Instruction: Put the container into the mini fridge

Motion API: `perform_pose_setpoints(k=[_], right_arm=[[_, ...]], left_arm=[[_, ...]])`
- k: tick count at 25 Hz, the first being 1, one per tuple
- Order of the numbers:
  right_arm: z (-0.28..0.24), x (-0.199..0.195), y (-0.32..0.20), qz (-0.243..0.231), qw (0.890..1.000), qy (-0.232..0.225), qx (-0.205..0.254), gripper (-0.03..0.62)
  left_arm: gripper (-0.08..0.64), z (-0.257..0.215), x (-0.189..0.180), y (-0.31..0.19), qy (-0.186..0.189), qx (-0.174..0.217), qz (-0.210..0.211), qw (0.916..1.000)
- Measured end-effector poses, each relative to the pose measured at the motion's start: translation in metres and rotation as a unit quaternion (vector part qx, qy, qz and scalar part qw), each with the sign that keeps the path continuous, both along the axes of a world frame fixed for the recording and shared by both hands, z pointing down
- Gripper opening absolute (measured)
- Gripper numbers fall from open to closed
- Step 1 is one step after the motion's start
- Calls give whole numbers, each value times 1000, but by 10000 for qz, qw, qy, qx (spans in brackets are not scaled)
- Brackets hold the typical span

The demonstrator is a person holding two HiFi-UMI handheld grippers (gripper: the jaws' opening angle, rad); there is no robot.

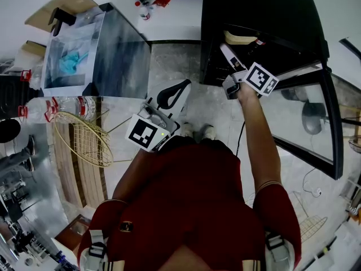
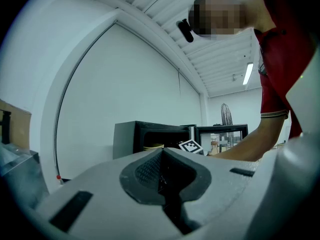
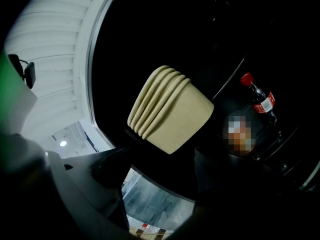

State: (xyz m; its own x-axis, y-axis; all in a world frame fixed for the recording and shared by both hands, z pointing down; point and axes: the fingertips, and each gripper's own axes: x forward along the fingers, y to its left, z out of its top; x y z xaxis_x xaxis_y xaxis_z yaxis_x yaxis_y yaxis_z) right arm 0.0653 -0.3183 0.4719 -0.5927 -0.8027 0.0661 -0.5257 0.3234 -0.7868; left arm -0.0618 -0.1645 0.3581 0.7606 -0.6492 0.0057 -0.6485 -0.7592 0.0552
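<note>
The black mini fridge [image 1: 265,16] stands open, its glass door [image 1: 316,123] swung out to the right. A beige ribbed container [image 1: 240,37] rests on a shelf inside, and it shows large in the right gripper view [image 3: 170,109]. My right gripper [image 1: 227,49] reaches into the fridge just in front of the container. Its jaws [image 3: 160,184] stand open and apart from the container, holding nothing. My left gripper [image 1: 179,90] hangs low near my body, shut and empty [image 2: 161,171], pointing toward the fridge [image 2: 150,136].
A cola bottle [image 3: 259,99] stands inside the fridge right of the container. At the left are a clear box [image 1: 84,55] holding a teal item, water bottles [image 1: 51,107] and a wire basket [image 1: 84,137]. Another wire basket [image 1: 313,226] lies on the floor at lower right.
</note>
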Motion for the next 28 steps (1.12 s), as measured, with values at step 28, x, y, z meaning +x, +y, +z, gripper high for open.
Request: perform_pose_setpoints(k=[28], right_arm=[[-63,-20,97,-421,9683,1903,1563,164]], left_arm=[[6,-1,18,9,120,90,387,9991]])
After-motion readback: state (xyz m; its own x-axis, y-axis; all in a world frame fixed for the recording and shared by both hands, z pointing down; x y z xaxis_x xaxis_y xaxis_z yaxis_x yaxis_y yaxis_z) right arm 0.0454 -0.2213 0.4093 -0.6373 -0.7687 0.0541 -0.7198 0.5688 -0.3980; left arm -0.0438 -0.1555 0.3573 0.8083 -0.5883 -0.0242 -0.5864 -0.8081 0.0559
